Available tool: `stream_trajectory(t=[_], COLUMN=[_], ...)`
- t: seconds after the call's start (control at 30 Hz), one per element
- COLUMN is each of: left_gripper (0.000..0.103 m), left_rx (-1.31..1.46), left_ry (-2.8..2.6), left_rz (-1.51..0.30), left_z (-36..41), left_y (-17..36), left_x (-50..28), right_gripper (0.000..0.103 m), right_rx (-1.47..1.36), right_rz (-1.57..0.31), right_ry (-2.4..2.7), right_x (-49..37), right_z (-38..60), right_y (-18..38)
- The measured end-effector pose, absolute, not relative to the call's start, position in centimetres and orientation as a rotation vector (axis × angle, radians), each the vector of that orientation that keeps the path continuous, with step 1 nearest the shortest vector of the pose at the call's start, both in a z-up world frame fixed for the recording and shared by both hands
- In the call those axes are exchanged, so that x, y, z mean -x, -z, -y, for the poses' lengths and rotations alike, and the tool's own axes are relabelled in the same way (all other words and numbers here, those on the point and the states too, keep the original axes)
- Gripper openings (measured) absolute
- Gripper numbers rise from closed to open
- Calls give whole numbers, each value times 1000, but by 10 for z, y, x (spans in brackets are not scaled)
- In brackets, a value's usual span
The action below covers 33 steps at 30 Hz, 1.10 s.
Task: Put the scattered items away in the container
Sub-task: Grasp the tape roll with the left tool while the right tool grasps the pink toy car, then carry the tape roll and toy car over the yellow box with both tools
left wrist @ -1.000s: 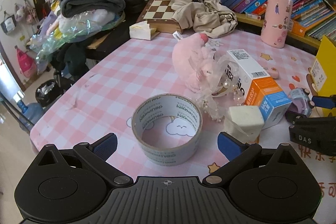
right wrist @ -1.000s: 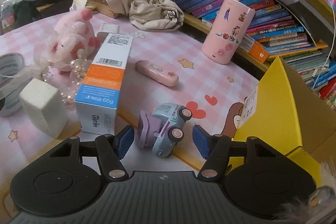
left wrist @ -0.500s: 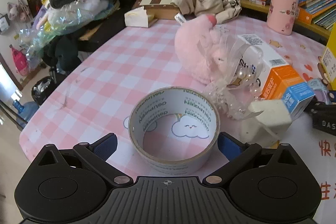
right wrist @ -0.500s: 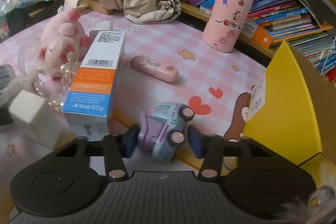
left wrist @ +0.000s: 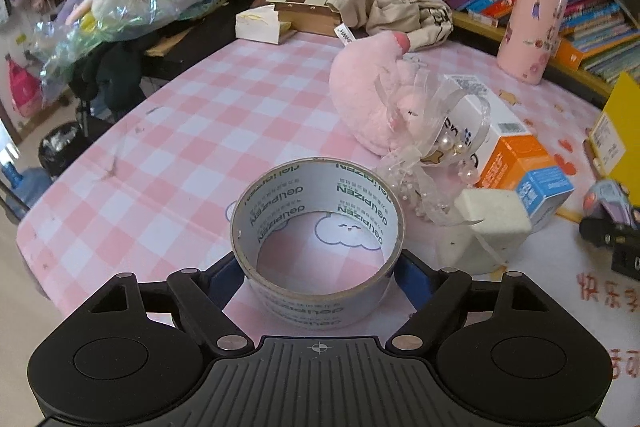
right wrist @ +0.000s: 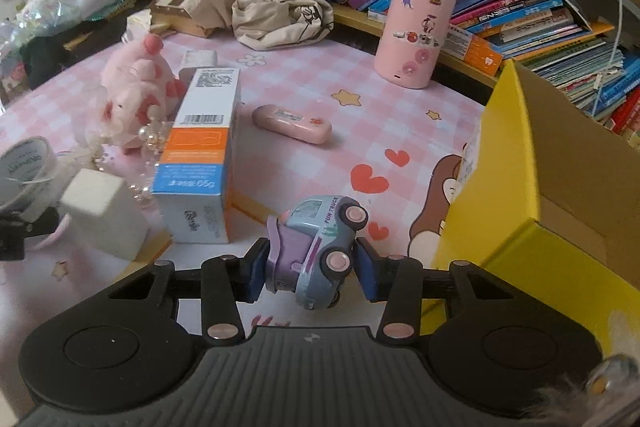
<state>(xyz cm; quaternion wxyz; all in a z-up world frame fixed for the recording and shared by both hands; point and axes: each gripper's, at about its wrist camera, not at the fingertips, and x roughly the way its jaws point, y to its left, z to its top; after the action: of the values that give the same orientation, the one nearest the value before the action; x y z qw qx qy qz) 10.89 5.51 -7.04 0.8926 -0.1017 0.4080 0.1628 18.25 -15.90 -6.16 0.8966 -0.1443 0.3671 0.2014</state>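
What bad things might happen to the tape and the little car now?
The round roll of grey tape is wide and smooth; the left gripper only brackets it, so it may slip or get squashed. The small blue and purple toy truck sits tilted in the right gripper, so it might twist out before reaching the yellow cardboard box.

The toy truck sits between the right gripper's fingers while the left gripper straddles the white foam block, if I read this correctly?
Not quite: the left gripper straddles the tape roll, as the left wrist view shows; the foam block lies beside it. The toy truck is indeed between the right gripper's fingers.
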Motion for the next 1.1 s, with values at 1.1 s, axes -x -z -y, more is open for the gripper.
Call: stream_trajectory(t=[1.1], left_gripper=[82], left_rx=[378], left_ry=[-67], left_rz=[-687], left_z=[-69], left_y=[16], left_x=[-46], right_gripper=[43], right_rx=[140], right_rz=[-716], right_ry=[-343], right_x=[-76], right_z=[181], right_y=[17])
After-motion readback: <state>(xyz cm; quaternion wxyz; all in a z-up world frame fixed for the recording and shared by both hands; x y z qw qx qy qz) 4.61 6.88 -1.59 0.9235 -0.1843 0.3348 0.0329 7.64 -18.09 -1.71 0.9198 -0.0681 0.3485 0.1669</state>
